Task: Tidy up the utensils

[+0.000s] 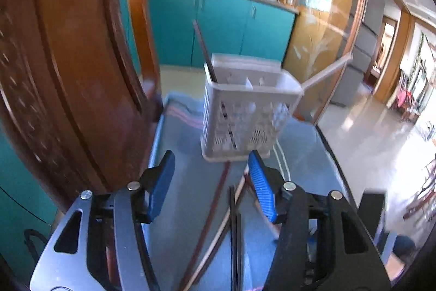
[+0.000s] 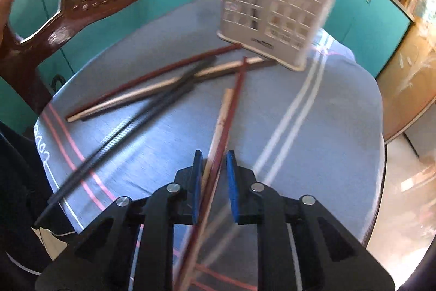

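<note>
Tilted steeply down over the cloth-covered table (image 2: 313,105), the right gripper (image 2: 214,176) has its fingers narrowed around a red and a pale chopstick (image 2: 231,102) (contact unclear), while the left gripper (image 1: 212,176), angled toward the white utensil basket (image 1: 245,111), holds its fingers apart, empty.

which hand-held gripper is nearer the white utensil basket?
Left. The left hand-held gripper sits just short of the white utensil basket; the right hand-held gripper is farther back, straddling two chopsticks.
</note>
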Tool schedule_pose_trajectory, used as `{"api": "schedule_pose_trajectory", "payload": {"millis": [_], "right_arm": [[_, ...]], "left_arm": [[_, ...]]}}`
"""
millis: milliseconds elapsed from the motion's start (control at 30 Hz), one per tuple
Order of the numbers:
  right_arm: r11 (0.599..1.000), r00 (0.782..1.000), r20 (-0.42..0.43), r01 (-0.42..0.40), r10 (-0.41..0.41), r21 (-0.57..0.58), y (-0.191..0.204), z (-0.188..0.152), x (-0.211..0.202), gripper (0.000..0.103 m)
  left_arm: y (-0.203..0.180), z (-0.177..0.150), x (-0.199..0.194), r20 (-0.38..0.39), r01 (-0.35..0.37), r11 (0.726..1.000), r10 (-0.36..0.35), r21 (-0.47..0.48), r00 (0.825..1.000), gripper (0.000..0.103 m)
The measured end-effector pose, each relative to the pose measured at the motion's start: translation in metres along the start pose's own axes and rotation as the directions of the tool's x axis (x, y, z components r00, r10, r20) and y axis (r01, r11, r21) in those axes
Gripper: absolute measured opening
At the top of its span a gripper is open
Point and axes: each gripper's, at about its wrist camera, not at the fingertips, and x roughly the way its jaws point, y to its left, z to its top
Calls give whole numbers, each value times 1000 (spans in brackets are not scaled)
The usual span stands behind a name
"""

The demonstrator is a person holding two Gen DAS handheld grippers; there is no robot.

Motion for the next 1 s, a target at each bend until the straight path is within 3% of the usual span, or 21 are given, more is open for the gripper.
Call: {"api": "schedule_pose_trajectory", "payload": {"millis": [200,300,667,867,1000], "right_arm": [[998,1000,11,-8,7,61,-20,-5,-4,20],[997,1000,20,5,-7,72,-26,-6,-5,26],[995,998,52,35,-41,95,-34,-8,-11,39],[994,998,56,32,-38,100,-35,-9,-10,38],[996,997,70,7,-14,93,-28,-8,-10,20]], "left_arm": [[-17,-22,22,-93,7,998,-2,59,996,58],[-22,-29,29,-122,5,997,4,73,993,60],[-31,-35,39,-158,-7,996,21,89,987,68],[-28,-40,46,-201,-6,997,22,78,979,69],[-27,-44,51,-232,-8,998,24,68,973,69]]}}
